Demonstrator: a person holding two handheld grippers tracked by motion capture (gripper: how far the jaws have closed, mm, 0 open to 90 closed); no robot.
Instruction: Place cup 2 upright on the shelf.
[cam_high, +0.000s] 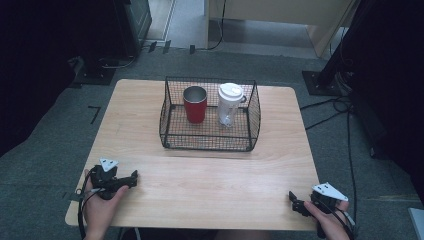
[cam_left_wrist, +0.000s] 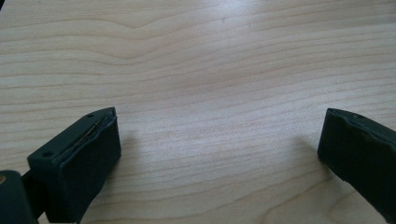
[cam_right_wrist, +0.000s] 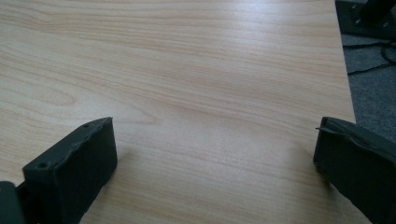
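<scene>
A black wire basket (cam_high: 170, 135) stands at the middle back of the wooden table (cam_high: 210, 180). Inside it are a red metal cup (cam_high: 195, 104) on the left and a white lidded tumbler (cam_high: 229, 104) on the right, both upright. My left gripper (cam_high: 134, 176) rests on the table near the front left corner, held by a hand, and is open with bare wood between its jaws (cam_left_wrist: 219, 140). At the front right corner my right gripper (cam_high: 294, 199) lies low on the table, also open over bare wood (cam_right_wrist: 215, 144).
The table's right edge (cam_right_wrist: 345, 79) runs close beside my right gripper, with grey carpet and cables (cam_high: 330, 107) beyond. Dark equipment stands (cam_high: 95, 70) sit on the floor behind the table. Bare wood stretches between the basket and both grippers.
</scene>
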